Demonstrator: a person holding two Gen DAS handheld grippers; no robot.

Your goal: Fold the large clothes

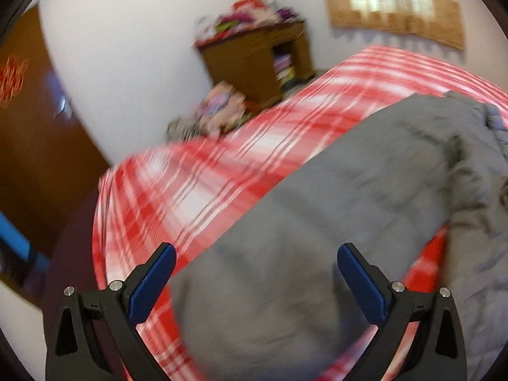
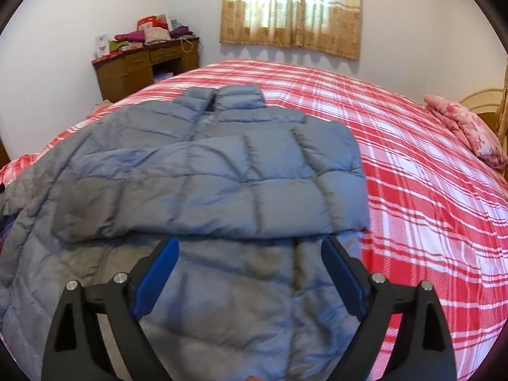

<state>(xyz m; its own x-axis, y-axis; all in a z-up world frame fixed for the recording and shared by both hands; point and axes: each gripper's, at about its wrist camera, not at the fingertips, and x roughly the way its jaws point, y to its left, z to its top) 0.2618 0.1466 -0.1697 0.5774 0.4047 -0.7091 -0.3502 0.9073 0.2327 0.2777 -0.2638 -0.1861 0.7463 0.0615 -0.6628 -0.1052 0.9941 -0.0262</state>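
- Grey quilted puffer jacket (image 2: 222, 171) lies flat on bed w/ red-white checked sheet (image 2: 428, 190), one sleeve folded across the front.
- Right gripper (image 2: 249, 247): jaws wide apart over jacket, holding nothing.
- Left gripper (image 1: 256, 252): jaws apart too, empty.

Grey-blue quilted jacket (image 2: 222, 171); red-white plaid bedsheet (image 2: 428, 190); pink floral pillow (image 2: 466, 130); beige curtain (image 2: 292, 9).

No readable text, labels, brand names or numbers anywhere, red decoration on the brown door (image 1: 12, 79) too blurred to make out, cards and bags on the counter (image 2: 149, 54) too small to read
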